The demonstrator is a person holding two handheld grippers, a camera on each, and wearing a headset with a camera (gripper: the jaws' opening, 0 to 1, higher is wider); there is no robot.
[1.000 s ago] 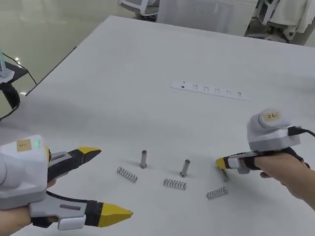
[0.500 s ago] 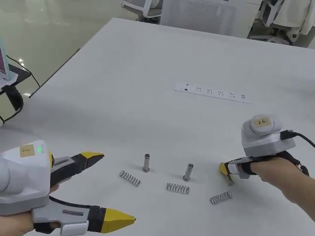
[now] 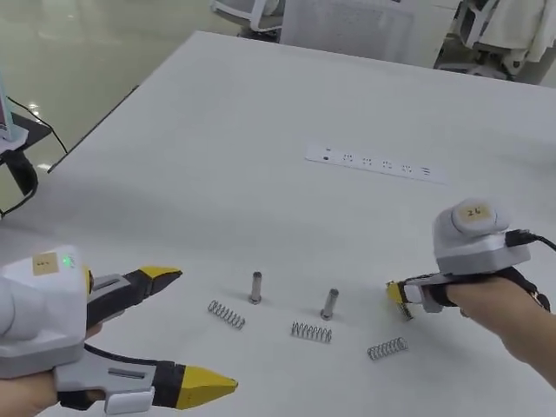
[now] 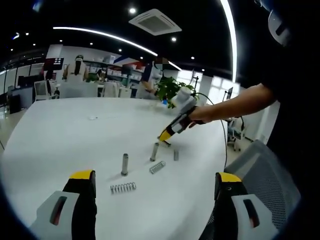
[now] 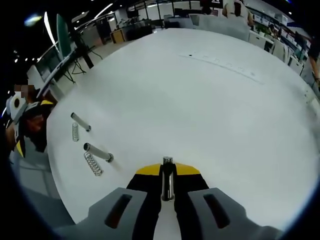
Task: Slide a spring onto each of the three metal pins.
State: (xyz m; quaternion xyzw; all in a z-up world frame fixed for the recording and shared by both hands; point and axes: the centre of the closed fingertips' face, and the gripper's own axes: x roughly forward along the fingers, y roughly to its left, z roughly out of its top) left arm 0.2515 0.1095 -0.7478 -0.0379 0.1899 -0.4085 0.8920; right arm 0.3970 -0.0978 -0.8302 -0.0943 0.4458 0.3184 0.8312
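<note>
We judge that we are at the start of the first pairing, since none of the three springs sits on a pin yet. Our right tongs (image 5: 168, 169) are pressed together on one pin (image 5: 167, 186), which points forward between the jaws and is held low over the white table (image 3: 261, 130). Our left tongs (image 3: 191, 328) are spread wide and carry nothing. They hang near the table's near edge, to the left of the parts. The other two pins stand upright, the left one (image 3: 255, 287) and the middle one (image 3: 329, 303). Three springs lie flat just in front of them, a left spring (image 3: 226, 314), a middle spring (image 3: 310, 332) and a right spring (image 3: 387, 348), the last close beneath the right tongs. The next move, as we see it, is for the left tongs to close on a spring and line its open end up with a pin tip. That will need a light pinch, as a thin coil may squash or roll away. The upright pins stand close behind the springs, so a careless reach could tip one. A white power strip (image 3: 373, 163) lies well apart, farther up the table and out of our way.
</note>
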